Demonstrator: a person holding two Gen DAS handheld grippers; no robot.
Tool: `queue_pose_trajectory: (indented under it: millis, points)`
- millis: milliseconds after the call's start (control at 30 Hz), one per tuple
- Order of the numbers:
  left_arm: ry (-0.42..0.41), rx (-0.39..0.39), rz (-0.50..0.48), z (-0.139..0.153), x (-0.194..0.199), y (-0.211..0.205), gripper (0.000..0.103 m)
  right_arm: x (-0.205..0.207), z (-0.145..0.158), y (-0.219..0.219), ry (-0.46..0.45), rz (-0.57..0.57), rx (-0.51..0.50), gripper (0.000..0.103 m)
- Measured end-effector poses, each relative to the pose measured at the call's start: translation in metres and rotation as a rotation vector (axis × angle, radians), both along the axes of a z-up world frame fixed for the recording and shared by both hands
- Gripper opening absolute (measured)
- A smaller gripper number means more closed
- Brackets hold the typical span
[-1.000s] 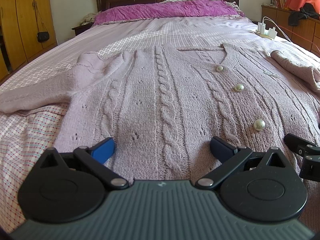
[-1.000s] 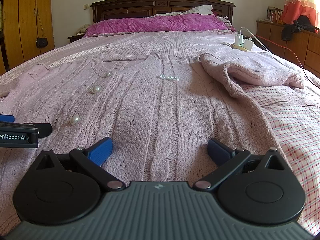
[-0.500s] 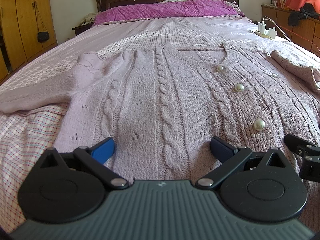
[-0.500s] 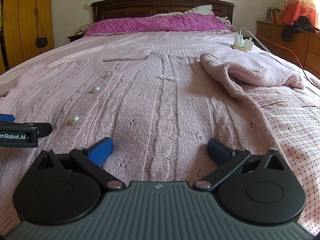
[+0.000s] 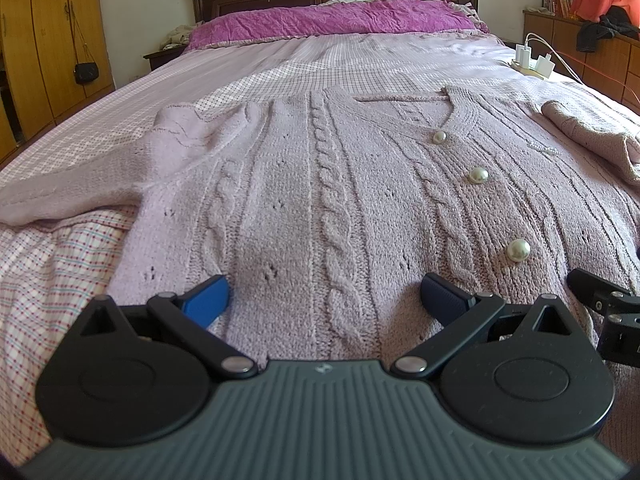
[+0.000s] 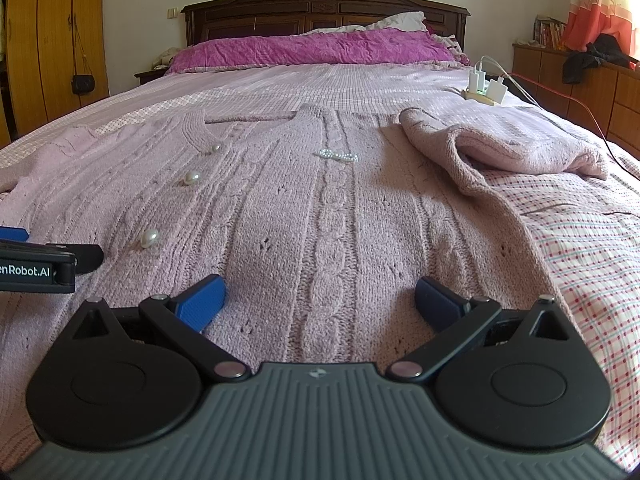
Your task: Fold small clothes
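Lying flat, front side up, on the checked bedspread (image 5: 60, 264), the pale pink cable-knit cardigan (image 5: 320, 200) covered the near half of the bed. Three pearl buttons (image 5: 478, 175) ran down its placket. One sleeve (image 5: 80, 184) extended to the left; the other sleeve (image 6: 504, 148) lay folded back in a bundle on the right. The left gripper (image 5: 326, 294) was positioned low over the hem, its jaws spread wide, with knit fabric visible between the blue fingertips (image 5: 206, 300); neither pinched the cloth. The right gripper (image 6: 320, 298) was positioned likewise over the hem just beside it, jaws spread and holding nothing. A purple pillow (image 6: 312, 50) rested against the dark headboard (image 6: 324, 4). White chargers (image 6: 486, 86) sat on the bed's right edge.
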State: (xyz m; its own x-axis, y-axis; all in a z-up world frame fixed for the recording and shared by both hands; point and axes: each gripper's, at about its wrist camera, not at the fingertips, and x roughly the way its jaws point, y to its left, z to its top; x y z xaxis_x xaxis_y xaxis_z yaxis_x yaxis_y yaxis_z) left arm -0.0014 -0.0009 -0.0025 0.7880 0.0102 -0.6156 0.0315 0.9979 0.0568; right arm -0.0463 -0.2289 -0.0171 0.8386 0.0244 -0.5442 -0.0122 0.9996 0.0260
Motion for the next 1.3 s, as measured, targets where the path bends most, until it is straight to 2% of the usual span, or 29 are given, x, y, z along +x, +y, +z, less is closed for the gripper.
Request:
queue_pose_trajectory:
  millis: [467, 733, 900, 1100, 1300]
  points:
    - [0.028, -0.014, -0.002, 0.003, 0.004, 0.002, 0.103, 0.001, 0.003, -0.004, 0.019, 0.010, 0.022, 0.103]
    - [0.061, 0.003, -0.036, 0.011, 0.006, 0.000, 0.103, 0.002, 0.013, -0.018, 0.046, 0.059, 0.097, 0.103]
    - [0.100, -0.022, -0.047, 0.020, 0.006, 0.003, 0.103, 0.003, 0.031, -0.037, 0.063, 0.102, 0.196, 0.103]
    - [0.111, -0.044, -0.020, 0.035, 0.011, 0.009, 0.103, 0.009, 0.061, -0.064, 0.034, 0.125, 0.250, 0.103]
    - [0.102, -0.058, 0.011, 0.047, 0.021, 0.014, 0.103, 0.030, 0.083, -0.106, 0.011, 0.071, 0.279, 0.103]
